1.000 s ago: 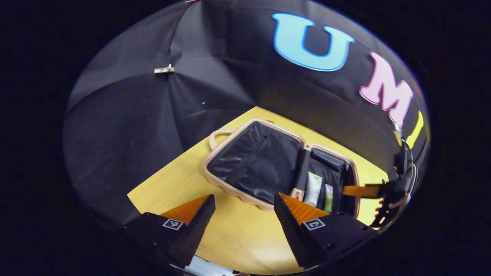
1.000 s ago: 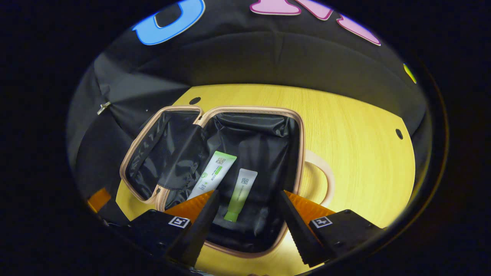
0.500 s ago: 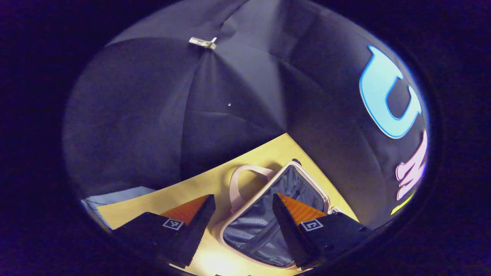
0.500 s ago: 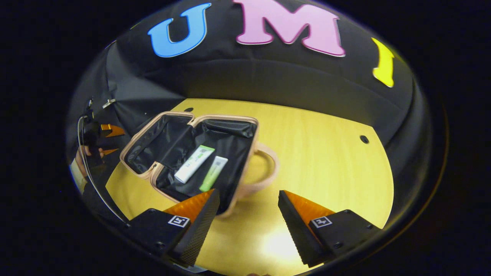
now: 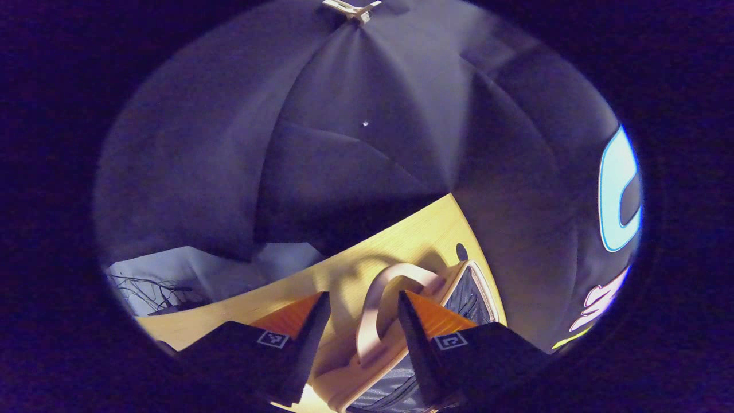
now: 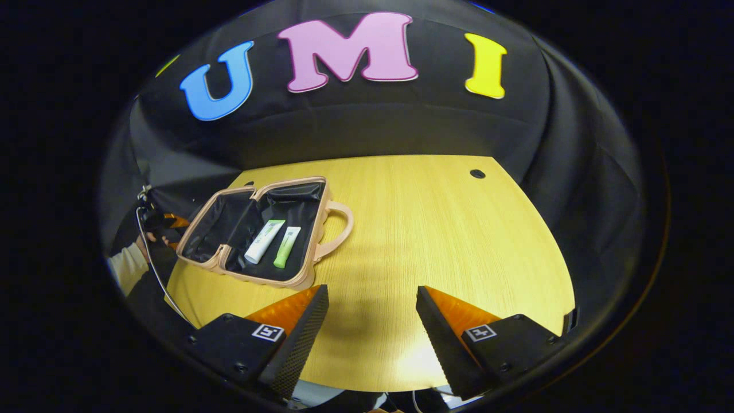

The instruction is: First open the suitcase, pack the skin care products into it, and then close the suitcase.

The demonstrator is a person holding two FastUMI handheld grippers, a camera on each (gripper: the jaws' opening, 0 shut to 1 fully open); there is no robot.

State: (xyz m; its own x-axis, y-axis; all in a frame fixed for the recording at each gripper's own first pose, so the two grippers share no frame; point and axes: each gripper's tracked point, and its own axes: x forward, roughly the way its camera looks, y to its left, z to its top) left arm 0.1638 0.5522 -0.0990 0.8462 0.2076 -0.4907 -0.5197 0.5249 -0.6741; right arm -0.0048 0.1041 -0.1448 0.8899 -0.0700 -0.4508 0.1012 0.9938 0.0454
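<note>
The pink suitcase [image 6: 301, 279] lies open on the yellow table [image 6: 447, 241], at the left of the right gripper view. Two skin care tubes rest in its right half: a white and green tube [image 6: 262, 241] and a green tube [image 6: 287, 255]. My right gripper [image 6: 371, 312] hovers open over bare table, well back from the case. In the left gripper view, the case's pink handle [image 5: 383, 307] sits between the fingers of my open left gripper [image 5: 361, 298], with the dark lining [image 5: 471, 293] just to the right. The left gripper [image 6: 163, 221] also shows at the case's far left side.
A sleeve [image 6: 127, 267] and a thin cable [image 6: 150, 269] show beside the left gripper. The table has a round hole [image 6: 477, 173] at the back and another hole [image 5: 461, 251] near the case. Pale cloth [image 5: 189, 275] lies beyond the table's left edge.
My right gripper has drawn back from above the tubes, so the case looks smaller and further left. My left gripper has swung to the case's left handle, which now lies between its fingers.
</note>
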